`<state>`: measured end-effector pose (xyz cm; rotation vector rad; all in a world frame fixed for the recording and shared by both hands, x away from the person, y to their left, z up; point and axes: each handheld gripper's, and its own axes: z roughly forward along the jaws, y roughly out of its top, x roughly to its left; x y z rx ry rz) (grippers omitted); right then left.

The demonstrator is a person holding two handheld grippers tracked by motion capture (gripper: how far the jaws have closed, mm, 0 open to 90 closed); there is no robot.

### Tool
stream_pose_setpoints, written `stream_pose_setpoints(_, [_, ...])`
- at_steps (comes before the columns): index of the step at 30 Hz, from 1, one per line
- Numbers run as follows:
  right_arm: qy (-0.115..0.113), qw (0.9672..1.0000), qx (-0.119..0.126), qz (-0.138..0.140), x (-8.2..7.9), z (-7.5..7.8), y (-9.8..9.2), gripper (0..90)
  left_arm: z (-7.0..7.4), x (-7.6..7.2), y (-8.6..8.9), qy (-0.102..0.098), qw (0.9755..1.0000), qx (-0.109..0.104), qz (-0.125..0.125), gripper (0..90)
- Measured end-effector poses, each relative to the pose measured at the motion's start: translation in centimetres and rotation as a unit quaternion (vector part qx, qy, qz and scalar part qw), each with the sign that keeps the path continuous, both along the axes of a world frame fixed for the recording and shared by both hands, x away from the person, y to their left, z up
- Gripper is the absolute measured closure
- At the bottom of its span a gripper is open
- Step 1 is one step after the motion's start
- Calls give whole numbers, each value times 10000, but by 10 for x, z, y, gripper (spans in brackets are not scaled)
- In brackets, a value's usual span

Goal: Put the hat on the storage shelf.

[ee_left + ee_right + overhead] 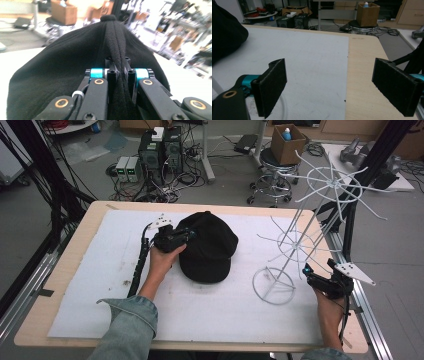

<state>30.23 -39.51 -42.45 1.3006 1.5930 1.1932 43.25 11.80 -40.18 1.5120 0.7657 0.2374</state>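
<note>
So the black baseball cap (pixel 207 247) is sitting crown-up on the white foam mat (pixel 100 270) in the middle of the desk (pixel 65 255), and the left claw (pixel 187 236) has pinched down tight on a fold of fabric along the cap's side; in the left gripper view the jaws are squeezed nearly together with a ridge of black cloth (pixel 117 50) bunched between them. That looks like the grab part done, but the cap isn't off the mat yet. The white wire hat rack (pixel 300 240) stands well apart to the right with nothing hanging on its spokes, so, best guess, the lift and the carry over to it are what's left. The right claw (pixel 306 271) sits near the rack's ring base, jaws spread wide (pixel 329 82) and holding nothing.
</note>
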Motion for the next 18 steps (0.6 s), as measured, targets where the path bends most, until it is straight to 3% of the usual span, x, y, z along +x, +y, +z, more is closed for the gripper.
stream_pose_setpoints(4, [23,10000,26,-3,0,0,0,118,4,-2,2,-88,9989,-421,-169,856])
stream_pose_setpoints(10, [9,10000,26,2,0,0,0,118,9,-4,4,-167,9977,-598,-262,856])
stream_pose_setpoints(18, [8,10000,32,0,0,0,0,118,16,-6,11,-215,9935,-1073,-318,856])
